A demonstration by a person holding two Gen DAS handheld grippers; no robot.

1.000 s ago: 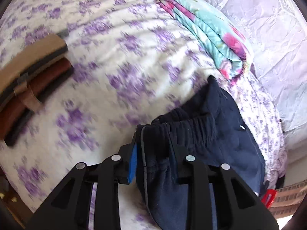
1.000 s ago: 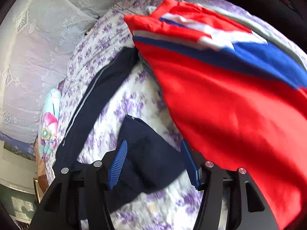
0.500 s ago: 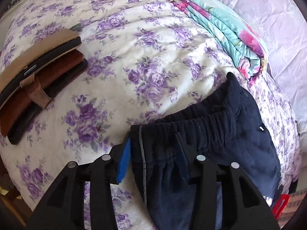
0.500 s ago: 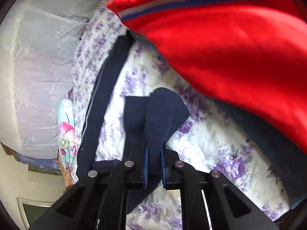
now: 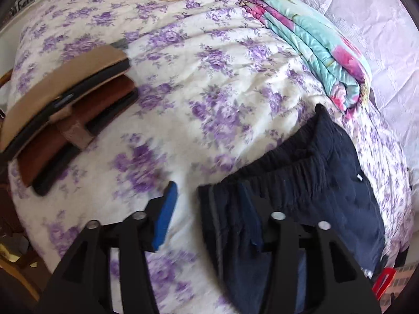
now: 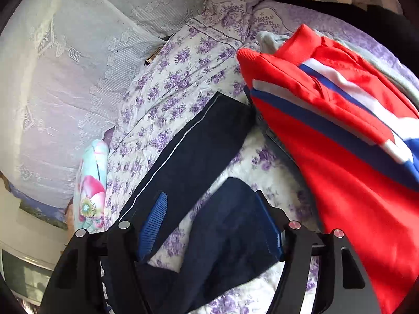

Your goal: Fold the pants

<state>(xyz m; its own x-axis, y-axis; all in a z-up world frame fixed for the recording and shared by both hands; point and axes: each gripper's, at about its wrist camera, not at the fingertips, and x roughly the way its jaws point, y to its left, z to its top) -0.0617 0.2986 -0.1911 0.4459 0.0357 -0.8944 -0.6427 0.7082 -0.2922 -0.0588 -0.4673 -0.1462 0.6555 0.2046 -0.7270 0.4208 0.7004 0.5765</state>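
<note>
Dark navy pants (image 5: 327,191) lie on the purple-flowered bed cover (image 5: 209,83), waistband toward the middle of the bed. My left gripper (image 5: 209,217) is open; its right finger rests on the waistband corner and its left blue pad (image 5: 167,214) is over bare cover. In the right wrist view one navy leg (image 6: 199,151) with a thin white side stripe stretches away, and the other leg's end (image 6: 230,225) lies between the open fingers of my right gripper (image 6: 214,222).
A folded teal and pink floral blanket (image 5: 314,52) lies by the wall. Tan and brown folded items (image 5: 65,112) sit at the left edge. A red garment with blue and white stripes (image 6: 340,136) lies right of the pant legs. A white lace curtain (image 6: 65,65) hangs behind.
Both grippers have opened. The left let go of the waistband corner. The right, shut on the leg end half a second ago, released it, and the cloth lies flat.
</note>
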